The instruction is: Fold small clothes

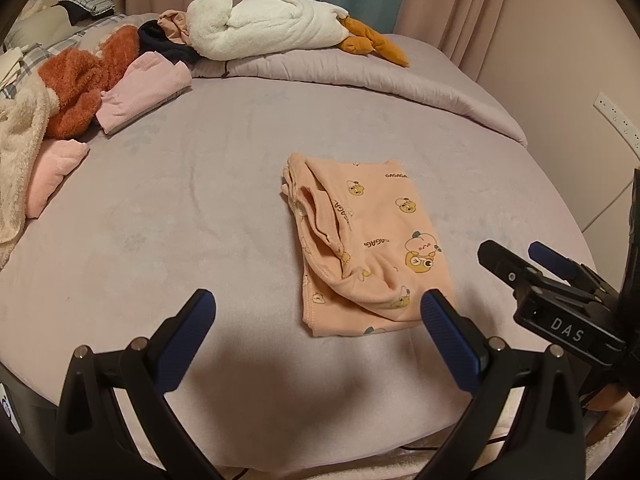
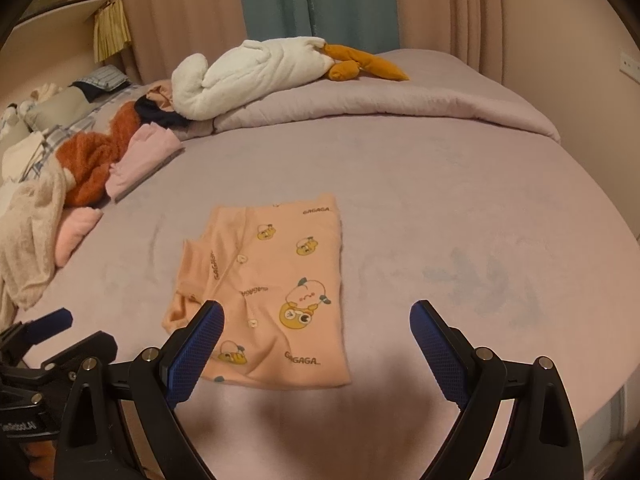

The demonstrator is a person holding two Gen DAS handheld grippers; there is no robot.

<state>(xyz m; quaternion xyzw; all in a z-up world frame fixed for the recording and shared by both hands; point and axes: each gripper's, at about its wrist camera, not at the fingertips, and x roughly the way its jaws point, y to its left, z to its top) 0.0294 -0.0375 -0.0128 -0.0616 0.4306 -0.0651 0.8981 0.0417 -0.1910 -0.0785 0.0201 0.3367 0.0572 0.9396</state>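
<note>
Quick headcount from my feeds: I've got two grippers up, the left gripper [image 1: 318, 306] and the right gripper [image 2: 316, 318], each with two blue-padded fingers, so four pads total. On the bed [image 2: 440, 200] there's exactly one peach cartoon-print baby top [image 2: 272, 292] lying folded in the middle. Over on the left I count two pink folded garments, the ribbed pink one [image 2: 146, 160] and a plainer pink one [image 2: 76, 232], plus one fuzzy rust-orange garment [image 2: 96, 160] and one cream fleece piece [image 2: 32, 232]. One white plush goose [image 2: 248, 76] at the back. One rolled-back lilac duvet [image 2: 400, 110]. Curtains: can't count panels reliably.
</note>
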